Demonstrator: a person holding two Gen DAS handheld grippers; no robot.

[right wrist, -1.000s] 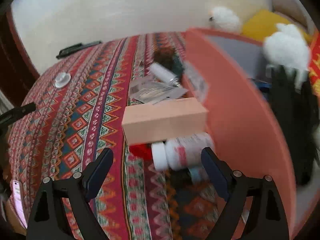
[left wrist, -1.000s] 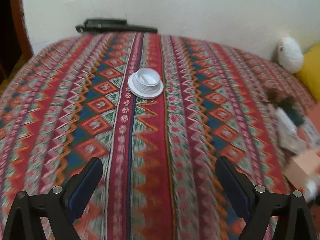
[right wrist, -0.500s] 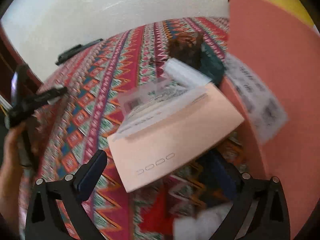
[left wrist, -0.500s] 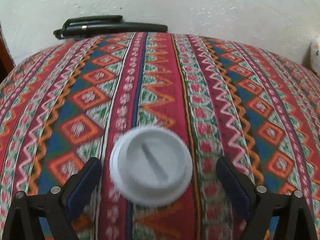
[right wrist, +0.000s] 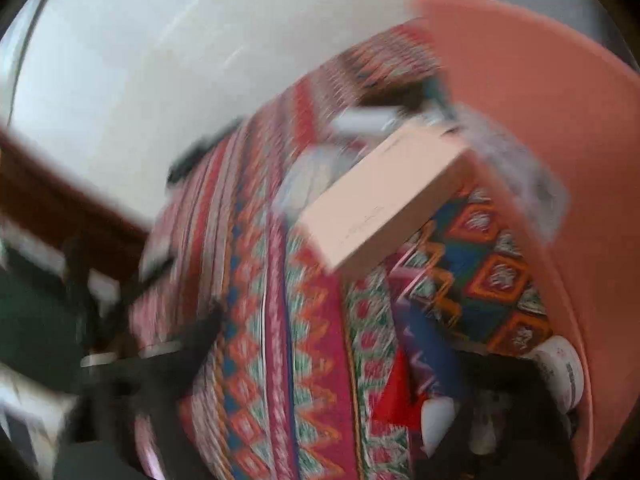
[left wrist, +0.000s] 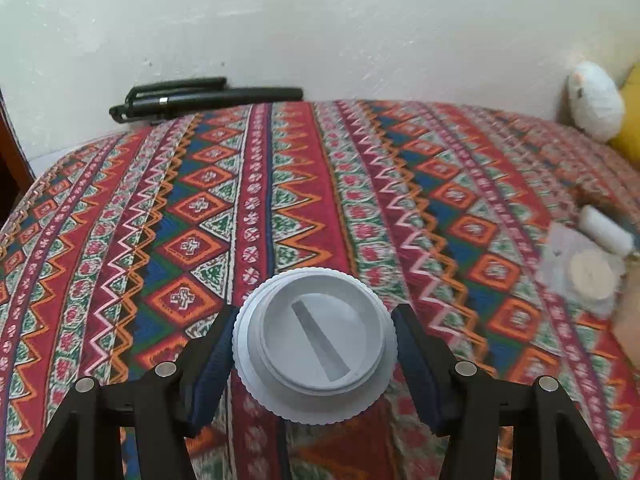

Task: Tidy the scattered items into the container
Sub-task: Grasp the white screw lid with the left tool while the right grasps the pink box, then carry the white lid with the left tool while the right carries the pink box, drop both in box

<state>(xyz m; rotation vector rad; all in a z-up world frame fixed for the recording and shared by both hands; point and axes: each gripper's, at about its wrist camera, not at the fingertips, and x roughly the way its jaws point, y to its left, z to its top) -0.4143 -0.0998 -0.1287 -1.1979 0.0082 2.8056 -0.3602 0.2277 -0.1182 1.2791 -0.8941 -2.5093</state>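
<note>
A round white ribbed lid (left wrist: 314, 344) sits between the fingers of my left gripper (left wrist: 314, 314), which is shut on its rim above the patterned bedspread (left wrist: 280, 200). The right wrist view is badly blurred. In it a pale pink box (right wrist: 384, 200) lies tilted against the wall of the salmon container (right wrist: 540, 128). My right gripper (right wrist: 316, 336) is short of the box, its fingers apart with only bedspread between them. A white bottle (right wrist: 560, 372) lies by the container's lower wall.
A black folded stick (left wrist: 200, 98) lies along the wall at the bed's far edge. A white tube (left wrist: 604, 228) and a round cream pad in a clear bag (left wrist: 588, 276) lie at the right. A white plush (left wrist: 596, 100) sits by a yellow cushion (left wrist: 632, 120).
My left gripper has gone forward to the white lid and its fingers have come in onto its rim. The right gripper has swung and tilted near the pink box, still spread.
</note>
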